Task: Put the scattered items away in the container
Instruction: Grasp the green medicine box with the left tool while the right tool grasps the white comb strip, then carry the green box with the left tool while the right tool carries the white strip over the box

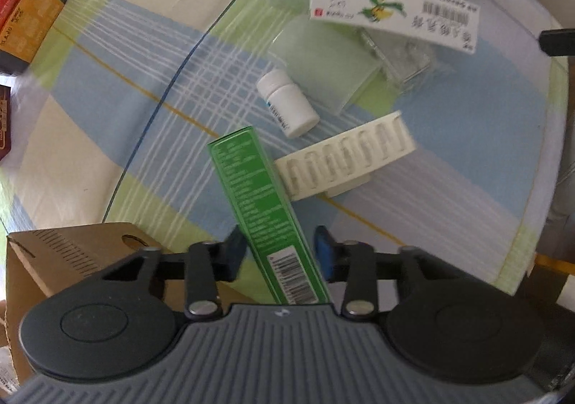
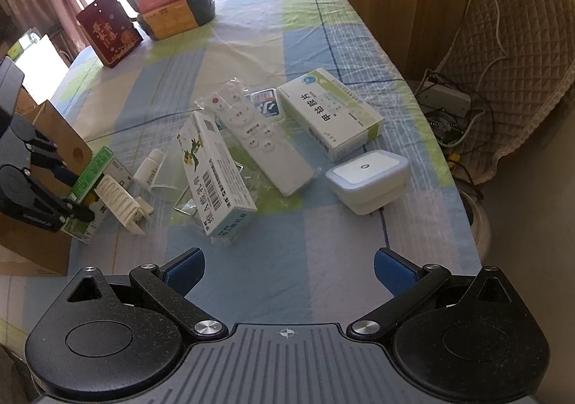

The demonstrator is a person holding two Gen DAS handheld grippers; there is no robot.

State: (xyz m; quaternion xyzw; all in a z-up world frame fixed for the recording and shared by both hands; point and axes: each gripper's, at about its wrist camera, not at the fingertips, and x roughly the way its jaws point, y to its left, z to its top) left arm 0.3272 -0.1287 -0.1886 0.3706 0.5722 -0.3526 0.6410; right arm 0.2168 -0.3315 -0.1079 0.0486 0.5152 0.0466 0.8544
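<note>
Left gripper (image 1: 281, 253) clamped on long green cardboard carton (image 1: 262, 210), blue pads against both long sides, carton raised off the table and angled forward. Brown corrugated cardboard box (image 1: 68, 256) just left of it, top open. Right gripper (image 2: 289, 269) spread wide, nothing between pads, hovering over near edge of table (image 2: 323, 30) covered in blue-green-cream plaid cloth.

Still scattered on cloth: small white plastic pill bottle (image 1: 287, 102) lying on side; cream ribbed plastic vial tray (image 1: 346, 156) just beside bottle, near carton tip; white carton with green cartoon bird (image 2: 212, 174) tilted over crinkled clear plastic wrap; white remote control in clear sleeve (image 2: 258, 138); white-green medicine box (image 2: 329, 113) to the right of remote; white-grey rounded square plug-in device (image 2: 368, 177) nearest right table edge.

Far end of table: dark red gift box (image 2: 109, 32), stacked dark bowl meals with red and orange sleeves (image 2: 172, 5).
</note>
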